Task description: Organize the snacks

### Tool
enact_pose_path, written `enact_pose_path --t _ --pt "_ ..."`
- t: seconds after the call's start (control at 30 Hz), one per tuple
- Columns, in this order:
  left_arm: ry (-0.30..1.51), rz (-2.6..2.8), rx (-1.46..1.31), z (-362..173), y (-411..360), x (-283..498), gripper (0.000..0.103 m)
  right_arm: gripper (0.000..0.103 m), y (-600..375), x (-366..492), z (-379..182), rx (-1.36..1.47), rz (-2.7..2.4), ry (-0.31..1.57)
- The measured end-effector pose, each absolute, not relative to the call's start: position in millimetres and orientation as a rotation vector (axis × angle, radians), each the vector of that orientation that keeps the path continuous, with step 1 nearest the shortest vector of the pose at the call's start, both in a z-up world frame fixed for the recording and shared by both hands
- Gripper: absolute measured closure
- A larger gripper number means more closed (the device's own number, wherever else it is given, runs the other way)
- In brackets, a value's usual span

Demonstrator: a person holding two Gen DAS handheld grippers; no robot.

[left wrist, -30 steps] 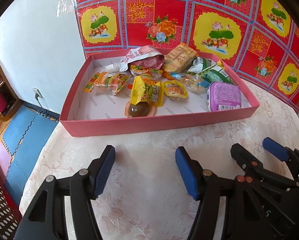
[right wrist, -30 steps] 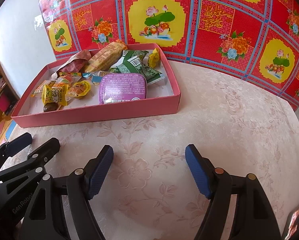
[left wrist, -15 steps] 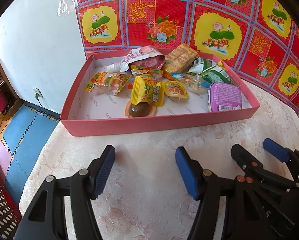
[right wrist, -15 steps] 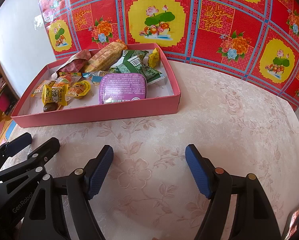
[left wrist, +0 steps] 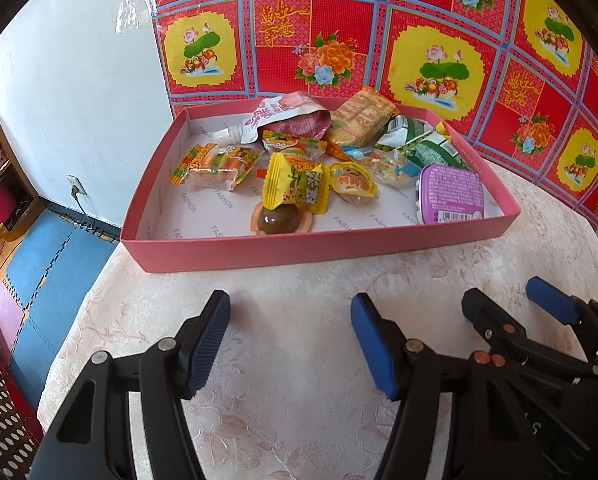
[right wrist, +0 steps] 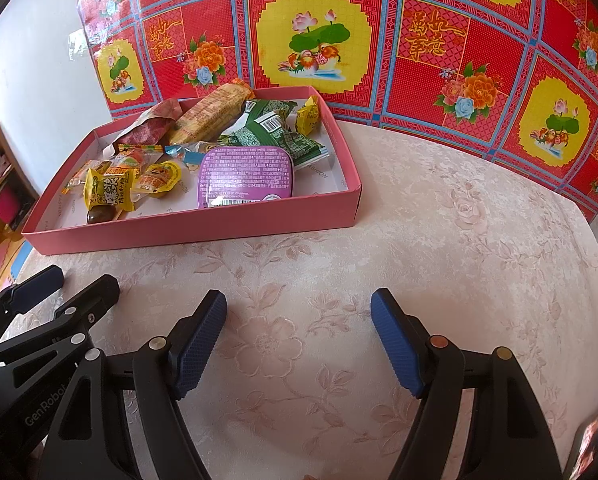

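- Left wrist view: the left hand-held gripper (left wrist: 290, 336) is at the bottom centre of the frame, over the bare table (left wrist: 299, 280). Its blue pads stand apart and nothing is between them, so it is released.
- In the middle of the frame, beyond the gripper, a shallow pink box (left wrist: 319, 246) lies on the table and holds the snacks: a purple tin (left wrist: 451, 194) at its right end, a yellow candy packet (left wrist: 295, 188) in the centre, a brown jelly cup (left wrist: 281, 220) just below that packet, a biscuit pack (left wrist: 363, 120) at the back.
- At the lower right of the frame, the right hand-held gripper (left wrist: 511, 304) shows from the side.
- Right wrist view: the right hand-held gripper (right wrist: 299, 336) is at the bottom centre, released, with only the tablecloth between its pads.
- The pink box (right wrist: 203, 232) is at the middle left of the frame, the purple tin (right wrist: 245, 176) near its front wall, a green packet (right wrist: 275, 132) behind the tin.
- The left hand-held gripper (right wrist: 71, 284) is at the lower left, near the box but apart from it.
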State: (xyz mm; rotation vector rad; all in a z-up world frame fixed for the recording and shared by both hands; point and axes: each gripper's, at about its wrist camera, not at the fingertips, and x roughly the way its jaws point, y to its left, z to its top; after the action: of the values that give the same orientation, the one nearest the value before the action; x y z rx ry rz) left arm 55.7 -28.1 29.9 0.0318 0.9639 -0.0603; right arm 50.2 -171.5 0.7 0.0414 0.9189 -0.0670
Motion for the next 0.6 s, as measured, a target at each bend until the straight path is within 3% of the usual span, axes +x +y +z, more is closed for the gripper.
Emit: enact_pose_path --t 0.6 --pt "0.961 -0.059 0.030 30.9 -26.7 56.5 0.037 0.026 -171.5 50.3 0.9 0.041 -0.067 0.919"
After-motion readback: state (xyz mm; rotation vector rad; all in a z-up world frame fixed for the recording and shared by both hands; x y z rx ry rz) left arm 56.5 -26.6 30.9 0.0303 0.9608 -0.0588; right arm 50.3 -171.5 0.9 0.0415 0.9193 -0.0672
